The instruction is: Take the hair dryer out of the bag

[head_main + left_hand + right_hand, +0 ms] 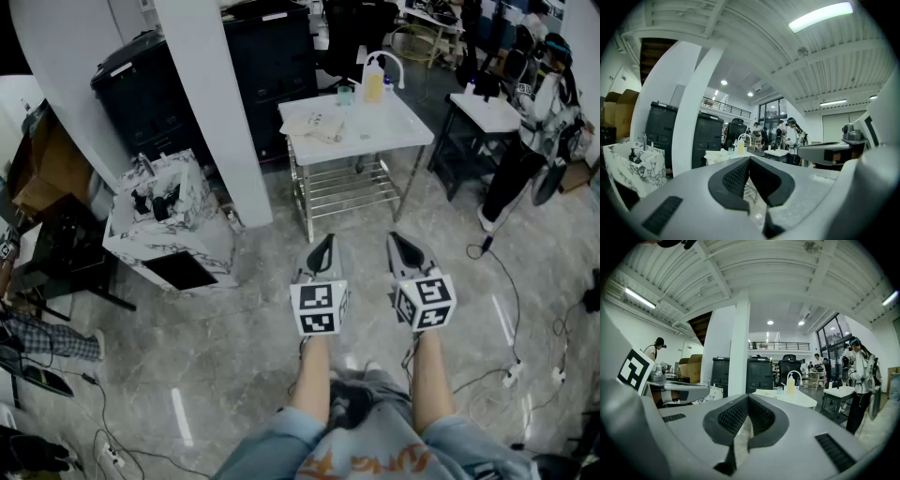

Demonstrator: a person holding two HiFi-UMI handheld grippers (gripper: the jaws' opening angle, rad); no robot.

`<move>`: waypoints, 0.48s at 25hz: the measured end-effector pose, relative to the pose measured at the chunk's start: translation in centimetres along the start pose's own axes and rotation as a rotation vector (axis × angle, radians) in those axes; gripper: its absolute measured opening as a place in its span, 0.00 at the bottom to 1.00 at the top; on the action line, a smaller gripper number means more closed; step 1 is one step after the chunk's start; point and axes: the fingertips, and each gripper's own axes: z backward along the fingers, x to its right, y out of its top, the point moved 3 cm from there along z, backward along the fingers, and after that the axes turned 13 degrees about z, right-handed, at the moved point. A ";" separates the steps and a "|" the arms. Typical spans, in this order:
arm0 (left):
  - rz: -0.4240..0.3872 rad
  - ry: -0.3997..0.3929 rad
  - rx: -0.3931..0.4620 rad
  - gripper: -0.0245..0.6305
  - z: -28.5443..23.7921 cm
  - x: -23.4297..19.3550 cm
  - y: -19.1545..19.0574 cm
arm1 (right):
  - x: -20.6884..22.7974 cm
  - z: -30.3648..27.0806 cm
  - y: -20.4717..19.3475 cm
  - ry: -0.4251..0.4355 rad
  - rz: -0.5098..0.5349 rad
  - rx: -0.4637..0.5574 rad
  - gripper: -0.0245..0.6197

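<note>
A grey marbled floor (234,319) is seen throughout. A white pillar (214,103) is set far left, with black cabinets (272,47) behind and a white surface (375,127) to its right. Strip lights (819,17) are mounted overhead.

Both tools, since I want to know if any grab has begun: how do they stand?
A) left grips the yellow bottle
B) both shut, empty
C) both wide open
B: the left tool and the right tool each show jaws together, nothing between them.
</note>
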 end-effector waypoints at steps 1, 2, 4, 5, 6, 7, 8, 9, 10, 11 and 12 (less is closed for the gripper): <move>0.001 -0.003 -0.001 0.04 -0.4 -0.4 0.1 | 0.0 -0.5 -0.1 -0.002 0.001 -0.001 0.04; 0.002 -0.006 -0.001 0.04 -0.9 -0.8 0.2 | 0.1 -1.0 -0.2 -0.006 0.001 -0.002 0.04; 0.007 -0.007 -0.004 0.04 -1.7 -1.6 0.3 | 0.4 -1.7 -0.3 -0.020 -0.016 0.001 0.04; 0.012 -0.005 -0.006 0.04 -2.0 -1.9 0.3 | 0.6 -2.0 -0.3 -0.030 -0.034 -0.001 0.04; 0.019 -0.002 -0.008 0.04 -2.3 -2.3 0.2 | 0.9 -2.2 -0.5 -0.039 -0.049 -0.008 0.04; 0.027 0.002 -0.010 0.04 -2.7 -2.7 0.1 | 1.2 -2.5 -0.6 -0.046 -0.055 -0.019 0.04; 0.036 0.006 -0.012 0.04 -3.0 -3.0 0.1 | 1.4 -2.7 -0.7 -0.050 -0.051 -0.030 0.04; 0.046 0.008 -0.013 0.04 -3.4 -3.3 0.2 | 1.6 -3.0 -0.9 -0.052 -0.045 -0.039 0.04; 0.055 0.008 -0.013 0.04 -3.8 -3.5 0.3 | 1.7 -3.2 -0.9 -0.053 -0.041 -0.044 0.04; 0.062 0.004 -0.011 0.04 -4.2 -3.6 0.4 | 1.8 -3.5 -1.0 -0.053 -0.039 -0.046 0.04; 0.065 -0.004 -0.008 0.04 -4.6 -3.6 0.6 | 2.0 -3.8 -1.0 -0.055 -0.035 -0.047 0.04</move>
